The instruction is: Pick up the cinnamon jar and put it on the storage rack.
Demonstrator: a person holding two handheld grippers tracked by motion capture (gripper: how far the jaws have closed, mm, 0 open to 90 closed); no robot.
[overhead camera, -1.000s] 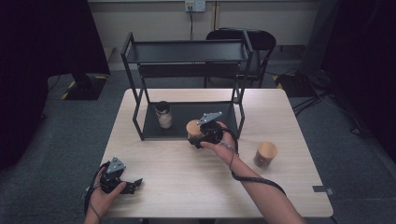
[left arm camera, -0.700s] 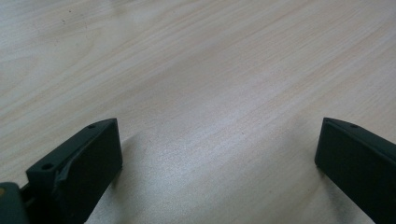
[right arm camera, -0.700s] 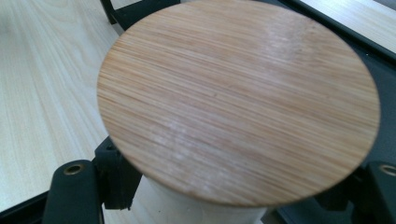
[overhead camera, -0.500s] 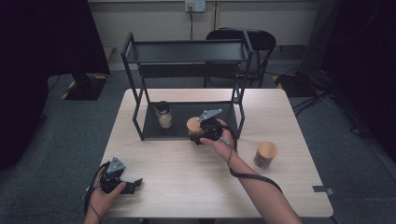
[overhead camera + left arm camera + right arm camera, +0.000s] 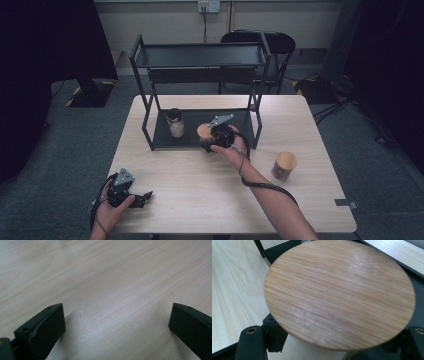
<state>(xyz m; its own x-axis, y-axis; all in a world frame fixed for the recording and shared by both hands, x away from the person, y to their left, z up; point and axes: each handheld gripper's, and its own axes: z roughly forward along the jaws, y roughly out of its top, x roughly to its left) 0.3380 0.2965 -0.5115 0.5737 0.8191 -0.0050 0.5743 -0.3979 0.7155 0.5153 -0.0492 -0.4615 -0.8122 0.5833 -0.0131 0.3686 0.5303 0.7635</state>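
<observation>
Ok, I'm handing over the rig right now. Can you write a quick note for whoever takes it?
Right gripper: shut on the bamboo-lidded jar, held at the front edge of the rack's bottom shelf.
Left gripper: open, nothing between its fingers, resting on the table near its front left corner.
Done: dark-lidded jar stands on the bottom shelf.
Left: probably set the held jar down, then shelve the third jar, which stands on the table at right.

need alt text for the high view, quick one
A person's right gripper holds a bamboo-lidded jar at the front edge of a black rack on a wooden table. A second jar stands inside the rack, a third jar on the table.
</observation>
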